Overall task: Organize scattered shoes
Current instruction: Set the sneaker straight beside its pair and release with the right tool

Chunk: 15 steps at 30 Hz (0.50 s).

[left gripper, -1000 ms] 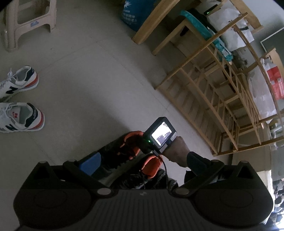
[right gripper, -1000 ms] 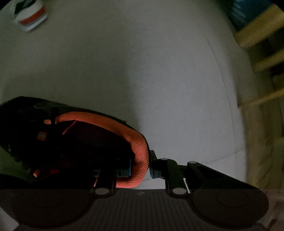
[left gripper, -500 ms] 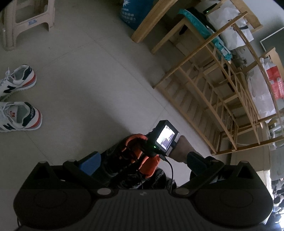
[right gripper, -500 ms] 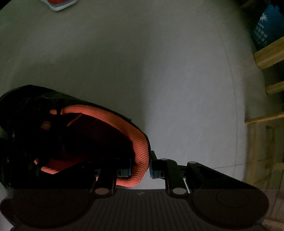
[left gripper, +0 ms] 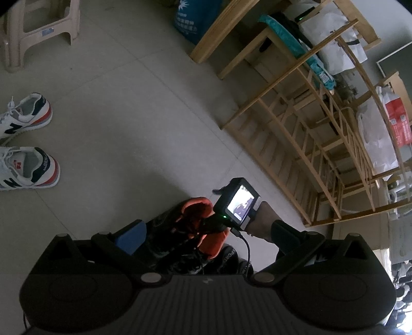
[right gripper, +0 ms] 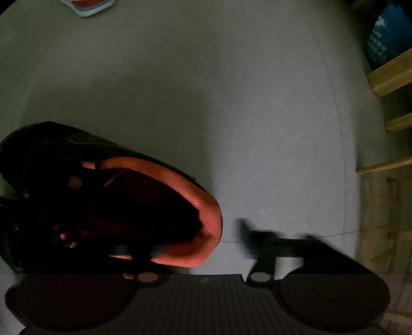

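Observation:
A black shoe (right gripper: 77,154) with an orange lining lies on the floor at the lower left of the right wrist view. My right gripper (right gripper: 190,239) is opening its jaws. The blurred right finger (right gripper: 257,237) stands clear of the orange heel collar (right gripper: 206,214), and the left finger is hidden inside the shoe. In the left wrist view my left gripper (left gripper: 206,232) is open, its blue pad (left gripper: 131,237) beside the black shoe (left gripper: 164,226). A second black shoe (left gripper: 229,257) lies under it. The right gripper's lit screen (left gripper: 239,203) and a hand (left gripper: 262,219) hover over the shoes.
Two white sneakers (left gripper: 23,170) sit side by side on the floor at the left; one sneaker's sole (right gripper: 87,5) shows at the top edge. A beige plastic stool (left gripper: 38,31) stands at the far left. A wooden rack (left gripper: 309,128) and a blue bag (left gripper: 193,23) line the right.
The right gripper's jaws, pinched on the orange heel collar before, have spread and its right finger has swung off to the right. The left gripper has not moved.

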Motion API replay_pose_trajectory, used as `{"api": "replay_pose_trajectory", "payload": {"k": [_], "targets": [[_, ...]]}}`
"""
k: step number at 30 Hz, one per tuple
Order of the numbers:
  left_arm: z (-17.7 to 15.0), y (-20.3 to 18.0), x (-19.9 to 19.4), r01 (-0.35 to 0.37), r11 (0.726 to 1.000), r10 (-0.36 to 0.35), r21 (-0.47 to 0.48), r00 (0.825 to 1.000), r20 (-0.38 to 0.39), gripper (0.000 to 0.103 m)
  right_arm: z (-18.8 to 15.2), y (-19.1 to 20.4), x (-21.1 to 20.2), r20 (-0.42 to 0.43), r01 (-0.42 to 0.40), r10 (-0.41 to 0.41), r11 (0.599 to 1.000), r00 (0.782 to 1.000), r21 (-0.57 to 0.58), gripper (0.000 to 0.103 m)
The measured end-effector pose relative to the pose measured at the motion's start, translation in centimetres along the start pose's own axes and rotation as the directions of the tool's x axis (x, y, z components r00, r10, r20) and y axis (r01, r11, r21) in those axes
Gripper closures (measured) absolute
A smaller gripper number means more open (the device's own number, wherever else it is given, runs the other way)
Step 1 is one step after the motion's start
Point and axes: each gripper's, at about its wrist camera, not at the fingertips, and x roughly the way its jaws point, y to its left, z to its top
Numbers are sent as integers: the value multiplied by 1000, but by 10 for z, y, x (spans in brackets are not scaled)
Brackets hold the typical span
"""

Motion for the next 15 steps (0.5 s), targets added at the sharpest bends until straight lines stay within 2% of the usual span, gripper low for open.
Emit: {"api": "replay_pose_trajectory", "payload": {"k": [5, 11, 15], "targets": [[1, -3, -1, -8, 1000, 8, 15, 1000, 18, 0, -7, -24, -23, 39, -9, 5, 996, 999, 88, 10], [3, -3, 7, -50, 998, 49, 29, 998, 32, 0, -26, -31, -72, 99, 18, -39, 979, 994, 205, 0], [-3, -6, 21, -144, 986, 142, 82, 989, 30, 0, -50, -6, -127, 123, 4, -38, 963, 992, 270, 0]]}}
